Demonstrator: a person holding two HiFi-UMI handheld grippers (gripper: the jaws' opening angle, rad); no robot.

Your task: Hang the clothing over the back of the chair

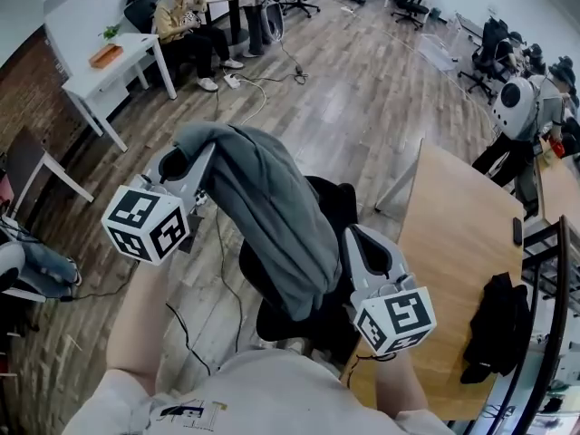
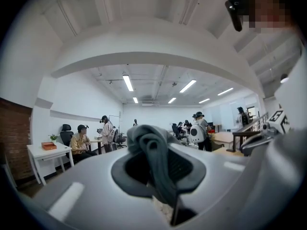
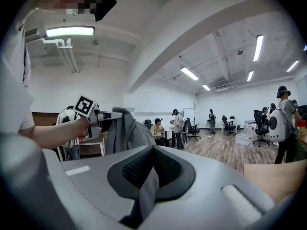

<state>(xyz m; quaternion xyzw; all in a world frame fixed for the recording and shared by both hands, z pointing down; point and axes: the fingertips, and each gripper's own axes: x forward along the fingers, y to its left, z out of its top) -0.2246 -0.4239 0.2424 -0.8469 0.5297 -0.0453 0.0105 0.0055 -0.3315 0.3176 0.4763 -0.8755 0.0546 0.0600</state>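
The grey clothing (image 1: pixel 267 211) is hanging in the air between the two grippers, stretched from the upper left to the lower right of the head view, and its middle part is sagging down. It is sitting above the black chair (image 1: pixel 337 199) and is covering a large part of it, so I cannot tell whether the cloth is already touching the chair back.

The left gripper (image 2: pixel 158 163) is pinching one bunched end of the cloth; its jaws are nearly together, with a thick grey fold squeezed between them and sticking out in front. The right gripper (image 3: pixel 149 178) is closing on the other end, where a flatter strip of the same cloth is running down between its jaws. Both are pointing roughly level, away from the person.

To the right of the chair a wooden table (image 1: pixel 462 234) is standing, and a dark garment (image 1: pixel 497 323) is lying near its far edge.

In my judgement the carrying step is in hand: the clothing is lifted and spread, but it is not yet draped. The next move is asking for both grippers to bring the cloth across the top of the chair back and lower it so that one part is falling on each side, and only then to open the jaws
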